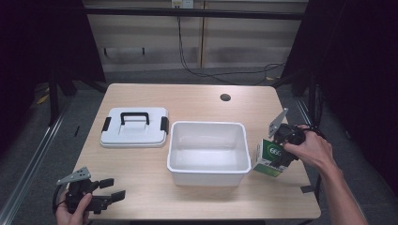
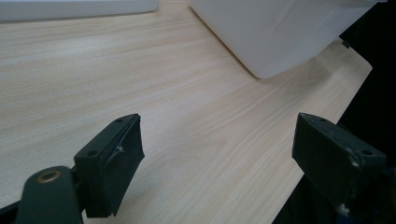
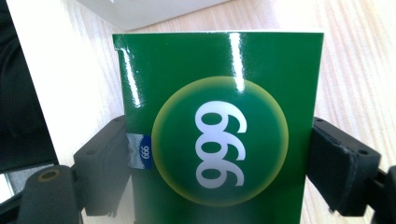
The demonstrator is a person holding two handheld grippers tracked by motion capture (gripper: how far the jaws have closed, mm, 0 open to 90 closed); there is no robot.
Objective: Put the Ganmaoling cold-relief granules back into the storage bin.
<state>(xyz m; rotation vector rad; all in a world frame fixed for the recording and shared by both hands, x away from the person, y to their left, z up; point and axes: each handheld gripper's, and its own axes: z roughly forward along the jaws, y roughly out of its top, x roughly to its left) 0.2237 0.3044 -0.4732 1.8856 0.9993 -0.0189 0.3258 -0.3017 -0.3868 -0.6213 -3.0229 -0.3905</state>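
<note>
Green glossy cardboard box [image 3: 219,135] with a yellow-ringed disc and white numerals on its face is what the work turns on, yet going left to right it comes last. At the near left corner of the pale wooden table [image 1: 197,101], the left gripper [image 1: 114,188] rests in the person's hand with its jaws spread wide over bare wood, holding nothing; the left gripper view shows the same wide gap above the tabletop. Beyond it lies a white plastic lid with a black handle and black side clips [image 1: 134,126], flat on the table, just beside the white rectangular plastic bin [image 1: 208,165], which stands open at the middle. To the right of the bin, near the table's right edge, the box stands tilted beside the bin's right wall, and the right gripper [image 1: 279,154] pinches it: in the right gripper view the two black pads press against the box's narrow side edges, low on the printed face. I judge the box light and fairly stiff along its folds, but hollow enough to buckle if squeezed hard. Its shiny coating looks slippery, so a hold across the edges, as here, seems sounder than one on the broad faces. Whether it is full or empty cannot be told.
</note>
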